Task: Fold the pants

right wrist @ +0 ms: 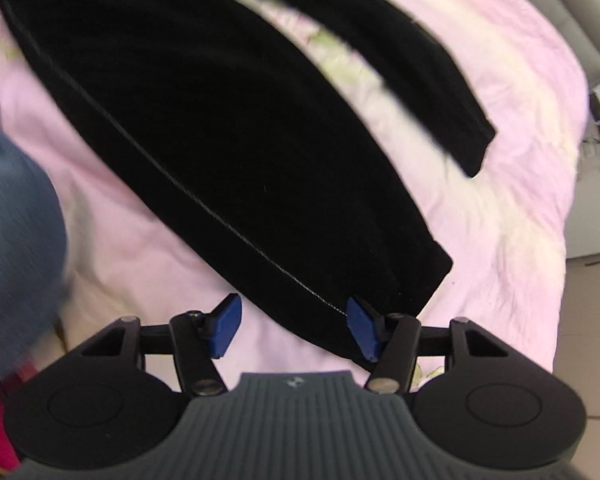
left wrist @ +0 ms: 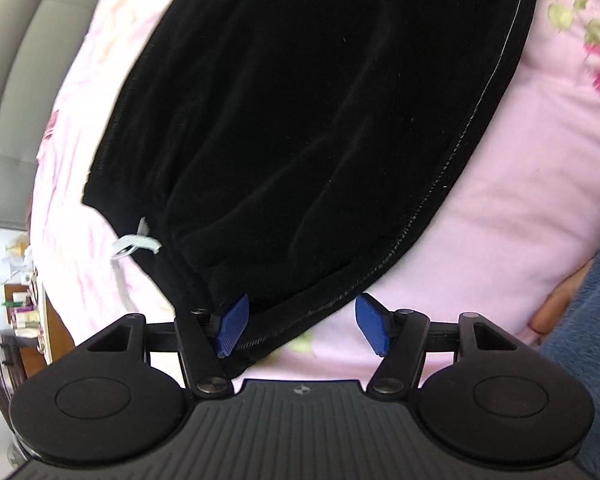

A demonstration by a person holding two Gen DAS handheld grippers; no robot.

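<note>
Black pants point(left wrist: 300, 120) lie flat on the pink bed cover point(left wrist: 520, 200), waist end at the near edge under the left gripper point(left wrist: 300, 330), legs splayed apart toward the right gripper point(right wrist: 294, 330). Both sets of fingers released, spread, nothing pinched: left straddles the waist corner, right straddles a leg hem point(right wrist: 400, 280). Risks: pinching only the top layer or snagging the cover too; the white drawstring point(left wrist: 136, 244) could catch; splayed legs may fold skewed.

Matt black velvety cloth pants point(left wrist: 300, 120), smooth pink cotton bedcover point(left wrist: 500, 220), ribbed blue pads point(left wrist: 231, 326)
</note>
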